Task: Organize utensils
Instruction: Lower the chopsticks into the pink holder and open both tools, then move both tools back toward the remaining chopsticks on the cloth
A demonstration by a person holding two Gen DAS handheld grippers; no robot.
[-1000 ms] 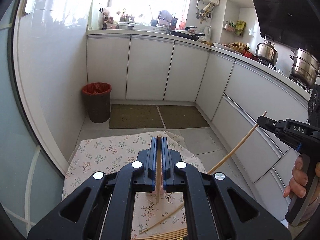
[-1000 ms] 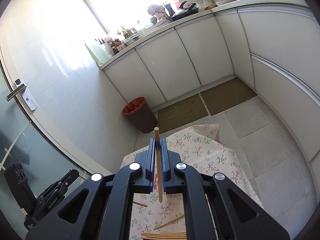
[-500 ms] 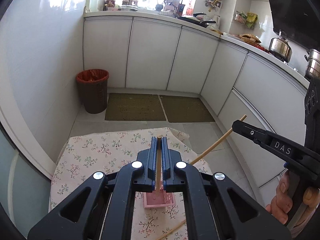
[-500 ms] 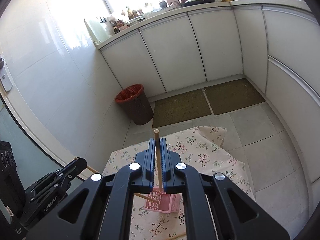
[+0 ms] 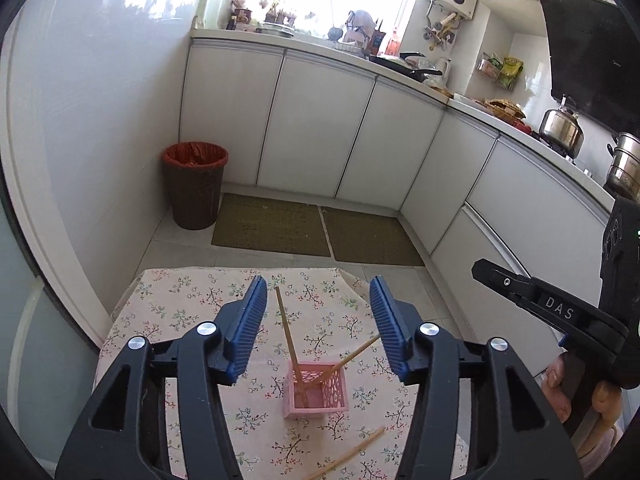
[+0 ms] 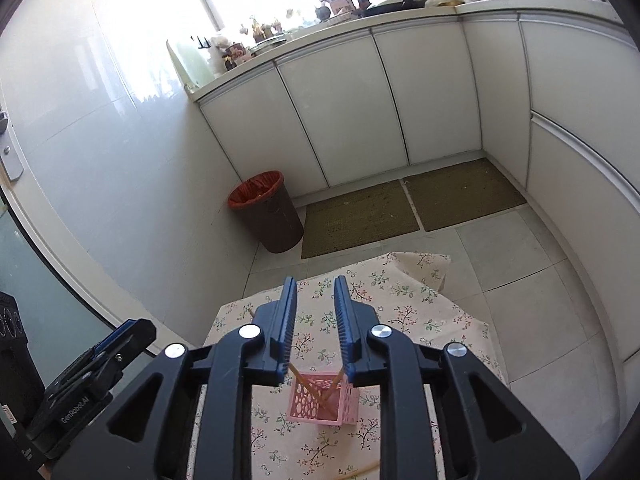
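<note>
A small pink perforated holder (image 5: 316, 394) stands on the floral tablecloth (image 5: 192, 296). Two wooden chopsticks stand in it: one (image 5: 287, 334) leans toward the far left, the other (image 5: 356, 354) leans right. My left gripper (image 5: 318, 300) is open and empty above the holder. My right gripper (image 6: 315, 304) is open and empty, also above the holder (image 6: 322, 402), where the two chopsticks (image 6: 326, 396) cross. The right gripper's body shows at the right of the left wrist view (image 5: 560, 312).
More loose chopsticks (image 5: 352, 452) lie on the cloth near me. The table's far edge drops to a tiled floor with two mats (image 5: 272, 230). A brown bin with a red liner (image 5: 194, 184) stands by the wall. White cabinets (image 5: 320, 132) line the back and right.
Both grippers were shut on a chopstick each. They came down over the pink holder and opened. Both chopsticks now stand in the holder.
</note>
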